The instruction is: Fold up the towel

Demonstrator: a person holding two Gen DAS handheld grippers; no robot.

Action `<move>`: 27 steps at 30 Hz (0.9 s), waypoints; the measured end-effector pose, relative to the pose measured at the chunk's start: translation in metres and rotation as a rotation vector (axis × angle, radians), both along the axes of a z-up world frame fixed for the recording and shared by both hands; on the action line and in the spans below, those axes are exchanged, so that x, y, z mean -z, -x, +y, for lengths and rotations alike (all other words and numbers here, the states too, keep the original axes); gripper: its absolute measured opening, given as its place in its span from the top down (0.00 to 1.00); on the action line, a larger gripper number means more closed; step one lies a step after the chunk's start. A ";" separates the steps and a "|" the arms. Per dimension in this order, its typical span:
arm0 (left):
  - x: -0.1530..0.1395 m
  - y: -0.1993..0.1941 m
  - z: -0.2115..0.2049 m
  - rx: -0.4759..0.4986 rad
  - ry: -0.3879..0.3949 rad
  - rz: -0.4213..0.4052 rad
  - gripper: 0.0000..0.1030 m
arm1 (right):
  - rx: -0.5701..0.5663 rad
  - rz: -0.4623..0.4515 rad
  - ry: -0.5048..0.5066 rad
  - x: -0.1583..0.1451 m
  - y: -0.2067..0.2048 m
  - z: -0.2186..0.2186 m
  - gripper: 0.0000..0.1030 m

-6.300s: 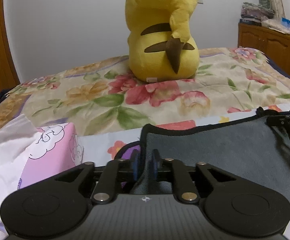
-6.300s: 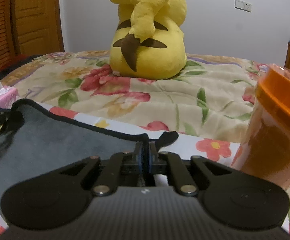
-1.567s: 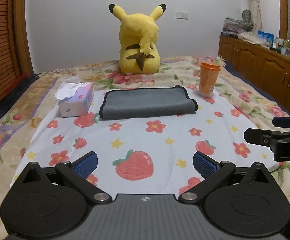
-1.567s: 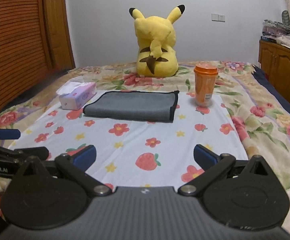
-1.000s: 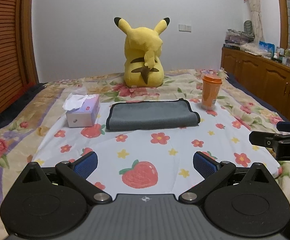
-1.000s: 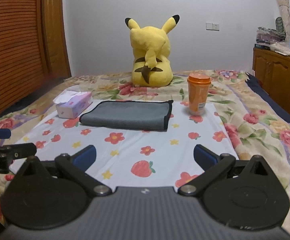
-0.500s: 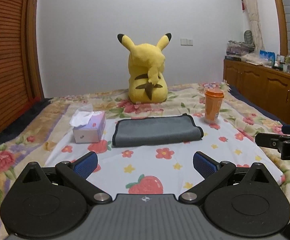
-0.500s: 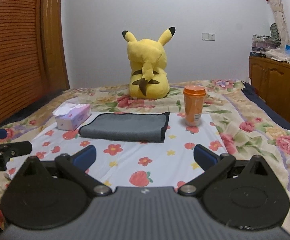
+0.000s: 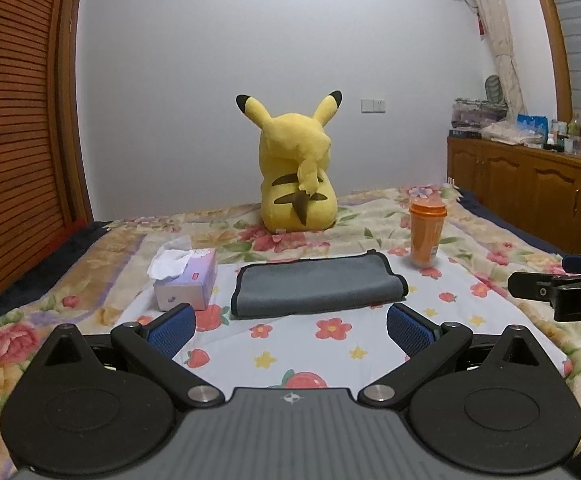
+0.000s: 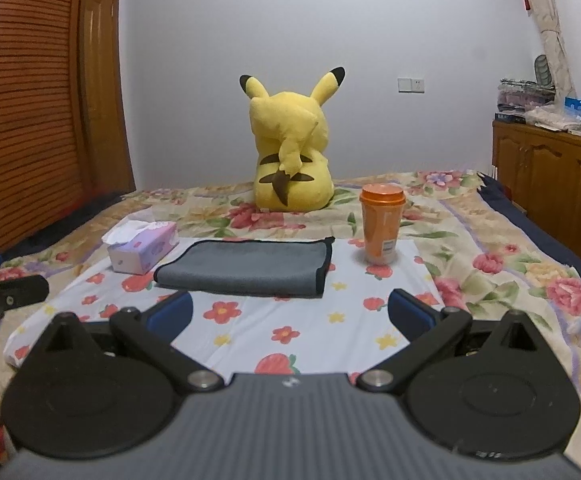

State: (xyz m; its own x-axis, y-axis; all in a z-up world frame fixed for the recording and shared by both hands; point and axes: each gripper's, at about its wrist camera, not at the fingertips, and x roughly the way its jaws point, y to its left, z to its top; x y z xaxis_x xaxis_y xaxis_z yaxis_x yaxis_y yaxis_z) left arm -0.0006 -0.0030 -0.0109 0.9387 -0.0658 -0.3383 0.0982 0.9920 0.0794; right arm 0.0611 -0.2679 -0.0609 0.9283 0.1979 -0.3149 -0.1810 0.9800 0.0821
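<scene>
The grey towel (image 9: 316, 286) lies folded into a flat rectangle on the flowered sheet (image 9: 330, 344), mid-bed; it also shows in the right wrist view (image 10: 246, 268). My left gripper (image 9: 290, 328) is open and empty, well back from the towel near the bed's front edge. My right gripper (image 10: 290, 314) is open and empty, also well back from the towel. The right gripper's tip shows at the right edge of the left wrist view (image 9: 562, 288). The left gripper's tip shows at the left edge of the right wrist view (image 10: 6, 296).
A tissue box (image 9: 186, 280) stands left of the towel and an orange cup (image 9: 426, 232) right of it. A yellow plush toy (image 9: 296, 172) sits behind. Wooden cabinets (image 9: 530, 196) line the right wall, a slatted wooden door (image 9: 14, 140) the left.
Both grippers let go of the towel, opened, and drew back and up from the bed. The towel stays folded in place and looks smaller and farther away.
</scene>
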 end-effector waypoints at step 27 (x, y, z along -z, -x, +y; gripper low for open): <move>-0.004 0.003 0.004 -0.018 0.010 -0.020 0.00 | 0.040 -0.061 -0.001 -0.005 0.006 -0.004 0.00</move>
State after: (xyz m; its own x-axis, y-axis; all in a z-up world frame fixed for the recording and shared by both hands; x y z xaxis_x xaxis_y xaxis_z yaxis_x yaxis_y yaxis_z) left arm -0.0037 0.0011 -0.0066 0.9463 -0.0521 -0.3192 0.0787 0.9944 0.0709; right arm 0.0546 -0.2715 -0.0564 0.9530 0.1605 -0.2569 -0.1465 0.9865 0.0729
